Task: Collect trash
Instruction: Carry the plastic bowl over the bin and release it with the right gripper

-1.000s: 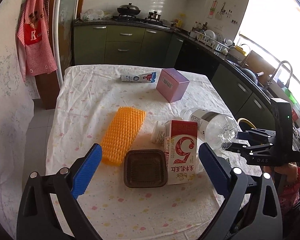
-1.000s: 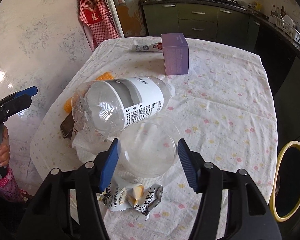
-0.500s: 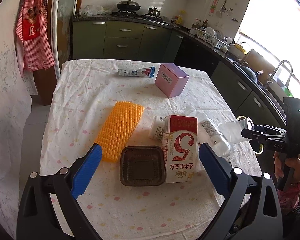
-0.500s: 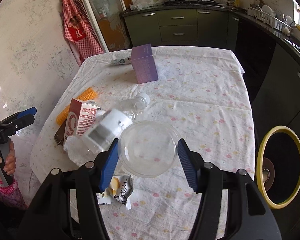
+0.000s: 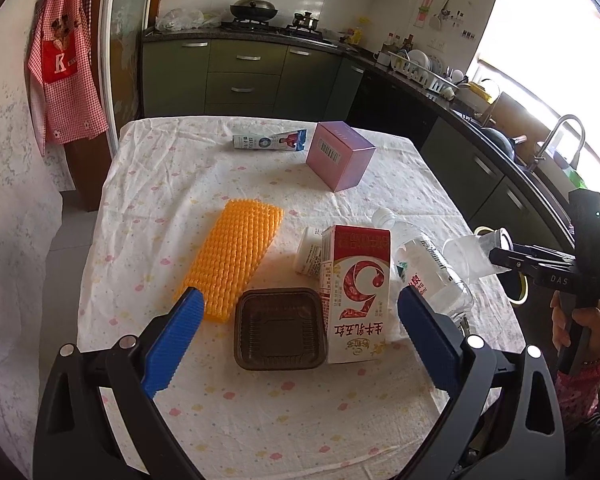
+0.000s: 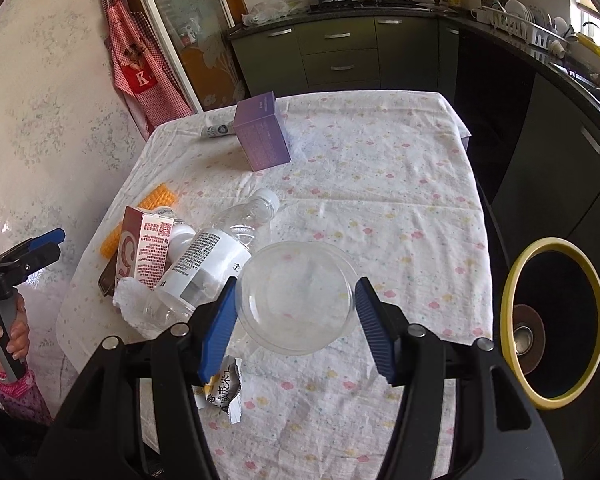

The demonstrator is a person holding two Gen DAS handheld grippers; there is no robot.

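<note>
On the table (image 5: pixel 148 216), from the left: the orange mat (image 5: pixel 232 260) lies flat, looks light and limp, and is best taken by a short edge. The left gripper (image 5: pixel 298 338) hangs over the near edge with its jaws spread wide and nothing between them. Under it sits the dark tray (image 5: pixel 279 330), thin and shallow, likely to flex, so a pinch on one rim wall suits it. The milk carton (image 5: pixel 358 292) stands next to it, touching or nearly so; it is stiff on its faces, probably empty and easy to tip, and should be taken across its narrow sides. Behind it a small white bottle (image 5: pixel 309 250) is half hidden. The water bottle (image 6: pixel 214 258) lies on its side against the carton, clear, smooth and apt to roll; the labelled waist gives the best hold. A white cloth (image 6: pixel 130 306) and a torn wrapper (image 6: pixel 220 394) lie near the table's front edge, both largely covered by the right gripper's fingers. The right gripper (image 6: pixel 296 308) pinches a clear plastic cup (image 6: pixel 296 300) across its rim, held above the table; it is thin, slippery and easily crushed, so a light squeeze is wise. Far back, the purple box (image 5: pixel 338 156) and the tube (image 5: pixel 270 141) are well apart from the rest. At far right the bin (image 6: pixel 554 330) stands off the table; its rim is cut short in the left view and its depth is too dark to read.
</note>
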